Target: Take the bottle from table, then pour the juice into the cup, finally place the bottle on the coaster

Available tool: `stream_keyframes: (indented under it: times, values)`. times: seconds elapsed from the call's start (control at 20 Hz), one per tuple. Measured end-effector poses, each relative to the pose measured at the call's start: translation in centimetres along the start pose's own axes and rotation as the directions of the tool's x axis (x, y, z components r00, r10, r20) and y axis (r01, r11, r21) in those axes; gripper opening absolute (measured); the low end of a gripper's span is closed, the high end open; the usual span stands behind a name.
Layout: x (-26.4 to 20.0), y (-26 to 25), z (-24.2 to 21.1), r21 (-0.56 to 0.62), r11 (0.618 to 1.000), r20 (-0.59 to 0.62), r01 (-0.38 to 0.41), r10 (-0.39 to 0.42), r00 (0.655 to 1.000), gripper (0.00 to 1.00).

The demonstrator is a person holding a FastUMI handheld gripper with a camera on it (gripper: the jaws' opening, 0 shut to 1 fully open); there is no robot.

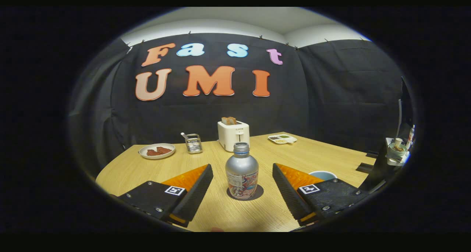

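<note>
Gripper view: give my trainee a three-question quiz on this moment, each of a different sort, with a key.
1. True or false: the hand-held gripper is shut on the bottle.
2. What does the bottle stand on? A) the white plate B) a dark round coaster C) the toaster
3. Fill in: the blue cup peeks out behind the gripper's ____ finger.

Key:
1. False. The fingers stand apart on either side of the bottle, touching nothing.
2. B. The coaster lies under the bottle on the table.
3. Right.
</note>
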State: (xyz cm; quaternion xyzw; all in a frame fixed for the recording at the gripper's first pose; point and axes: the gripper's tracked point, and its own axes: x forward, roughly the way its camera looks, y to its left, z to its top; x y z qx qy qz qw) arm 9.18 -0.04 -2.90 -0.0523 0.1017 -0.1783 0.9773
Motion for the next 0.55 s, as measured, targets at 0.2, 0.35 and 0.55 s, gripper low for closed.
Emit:
stream_keyframes:
  times: [0.2, 0.35, 0.55]
  values:
    - [-3.4, 3.3, 1.3, -0.015, 0.993, 0.025, -0.115, 0.115, 0.993, 0.97]
    - [-6.1, 6.0, 1.7, -0.04, 0.977, 0.043, -0.209, 0.211, 0.977, 0.97]
    - [-8.7, 7.5, 1.2, -0.089, 0.963, 0.054, -0.256, 0.261, 0.964, 0.97]
